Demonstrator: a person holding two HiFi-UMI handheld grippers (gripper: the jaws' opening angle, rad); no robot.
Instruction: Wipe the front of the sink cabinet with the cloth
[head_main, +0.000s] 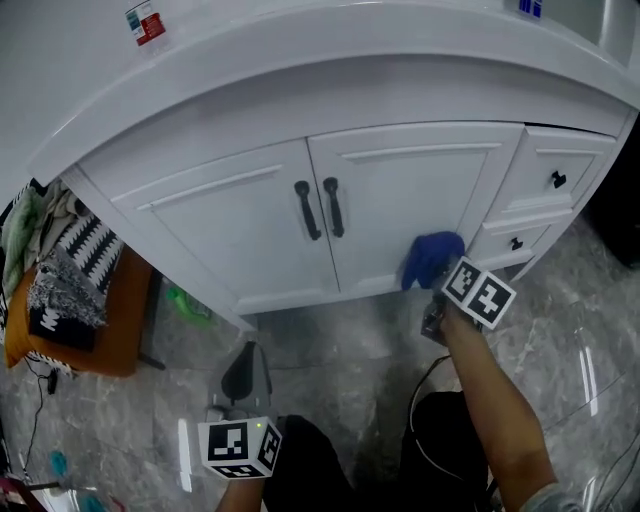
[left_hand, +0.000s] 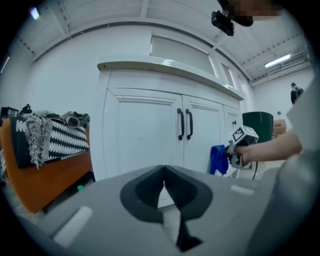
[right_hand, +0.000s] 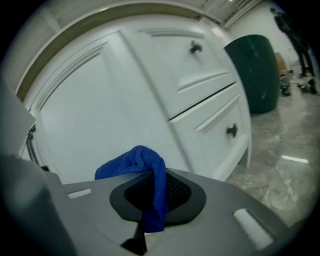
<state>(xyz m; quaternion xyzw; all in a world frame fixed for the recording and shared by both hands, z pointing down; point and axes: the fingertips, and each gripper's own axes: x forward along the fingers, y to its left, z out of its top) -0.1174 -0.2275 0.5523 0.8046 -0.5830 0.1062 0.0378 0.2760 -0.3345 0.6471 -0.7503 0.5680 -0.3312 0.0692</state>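
The white sink cabinet has two doors with black handles and two small drawers on the right. My right gripper is shut on a blue cloth, which presses against the lower right corner of the right door. In the right gripper view the blue cloth is bunched between the jaws in front of the door panel. My left gripper is held low over the floor, away from the cabinet, jaws shut with nothing in them. The left gripper view shows the cabinet and the blue cloth at a distance.
An orange stand piled with patterned fabrics sits left of the cabinet. A green object lies at the cabinet's foot. A dark green bin stands right of the drawers. The floor is grey marble.
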